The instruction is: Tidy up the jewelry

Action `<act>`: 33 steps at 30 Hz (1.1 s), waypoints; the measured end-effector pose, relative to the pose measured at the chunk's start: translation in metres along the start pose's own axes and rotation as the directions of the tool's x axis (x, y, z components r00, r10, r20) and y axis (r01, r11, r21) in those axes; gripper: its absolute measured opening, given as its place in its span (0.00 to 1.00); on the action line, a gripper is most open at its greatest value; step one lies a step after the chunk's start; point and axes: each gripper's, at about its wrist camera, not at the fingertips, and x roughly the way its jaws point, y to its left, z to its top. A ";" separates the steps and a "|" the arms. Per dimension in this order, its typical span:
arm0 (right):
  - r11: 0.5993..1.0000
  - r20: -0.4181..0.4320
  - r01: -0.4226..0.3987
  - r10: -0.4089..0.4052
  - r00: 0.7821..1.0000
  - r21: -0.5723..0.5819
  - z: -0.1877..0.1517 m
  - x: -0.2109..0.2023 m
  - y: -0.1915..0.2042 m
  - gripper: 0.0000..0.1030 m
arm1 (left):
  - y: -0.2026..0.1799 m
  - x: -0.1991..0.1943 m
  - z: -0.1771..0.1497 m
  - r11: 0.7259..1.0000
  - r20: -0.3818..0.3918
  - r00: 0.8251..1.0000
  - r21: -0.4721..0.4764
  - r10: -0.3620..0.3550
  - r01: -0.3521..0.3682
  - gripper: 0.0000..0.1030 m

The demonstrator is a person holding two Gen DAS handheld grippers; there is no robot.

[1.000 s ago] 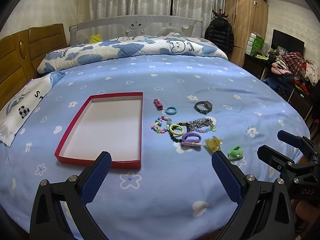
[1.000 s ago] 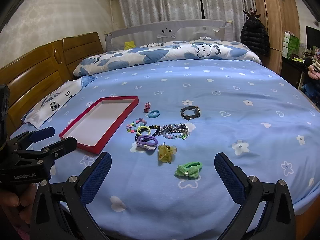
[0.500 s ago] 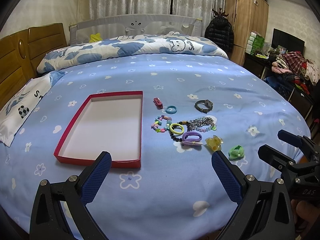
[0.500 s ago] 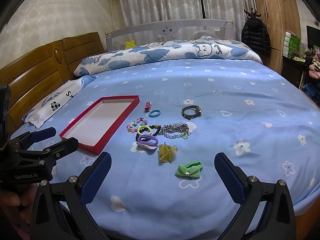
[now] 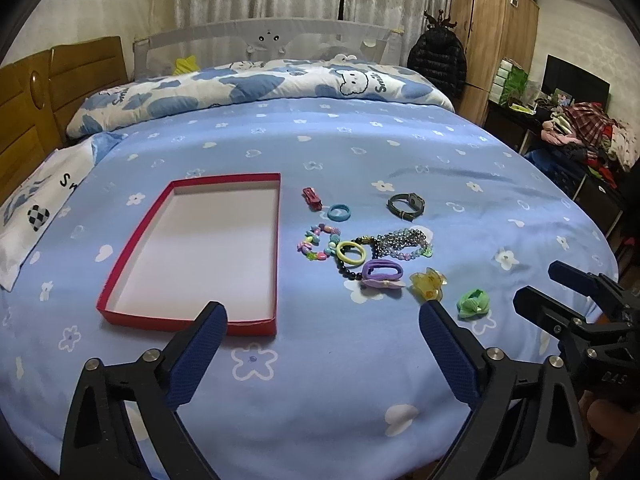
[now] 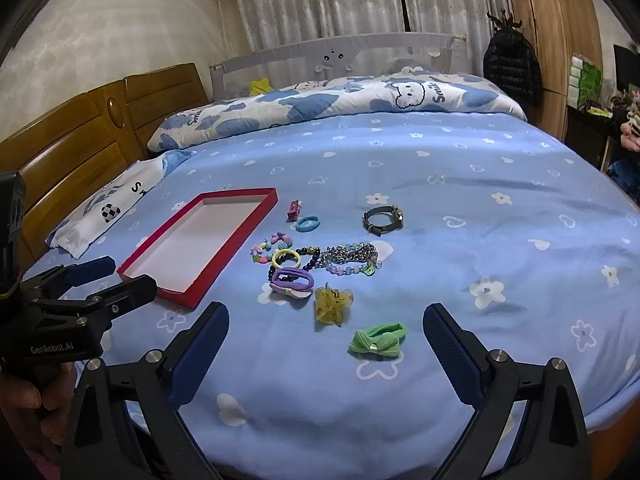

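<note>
An empty red tray (image 5: 144, 232) (image 6: 256, 200) lies on the blue bed sheet. To its right lie several pieces: a red clip (image 5: 312, 198), a blue ring (image 5: 339, 213), a dark watch (image 5: 405, 206), a bead bracelet (image 5: 317, 242), a yellow ring (image 5: 351, 252), a chain (image 5: 404, 242), a purple hair tie (image 5: 381, 273), a yellow clip (image 6: 333, 305) and a green bow (image 6: 378, 340). My left gripper (image 5: 322, 334) is open and empty, near the tray's front edge. My right gripper (image 6: 326, 336) is open and empty, just in front of the green bow.
A folded blue and white quilt (image 5: 260, 84) lies at the far side of the bed. A pillow (image 5: 36, 212) and a wooden headboard (image 5: 28, 120) are at the left. A wardrobe (image 5: 492, 36) and cluttered furniture (image 5: 580, 136) stand at the right.
Both grippers have crept slightly forward toward the bed and the jewelry; both stay open and empty. Nothing on the bed has moved.
</note>
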 end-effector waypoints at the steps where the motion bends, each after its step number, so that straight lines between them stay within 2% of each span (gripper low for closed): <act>1: 1.000 -0.004 -0.003 0.003 1.000 0.003 0.000 0.002 0.000 0.93 | 0.001 0.003 0.002 1.000 -0.006 1.000 -0.002 -0.003 0.003 0.90; 15: 0.996 -0.081 -0.065 0.070 0.994 0.064 0.003 0.042 -0.023 0.75 | 0.005 0.057 0.025 0.999 -0.108 0.993 0.011 -0.038 0.039 0.77; 18: 0.994 -0.100 -0.075 0.082 0.992 0.075 0.003 0.053 -0.027 0.68 | 0.002 0.071 0.029 0.999 -0.128 0.991 0.033 -0.033 0.037 0.77; 20: 0.992 -0.119 -0.086 0.096 0.988 0.087 0.004 0.063 -0.030 0.64 | 0.001 0.081 0.033 0.998 -0.144 0.989 0.045 -0.034 0.041 0.76; 30: 0.982 -0.188 -0.131 0.156 0.970 0.139 0.007 0.100 -0.037 0.58 | -0.005 0.123 0.047 0.993 -0.213 0.975 0.081 -0.068 0.087 0.68; 33: 0.974 -0.216 -0.144 0.181 0.960 0.177 0.004 0.113 -0.043 0.49 | -0.007 0.136 0.050 0.991 -0.228 0.971 0.096 -0.074 0.098 0.68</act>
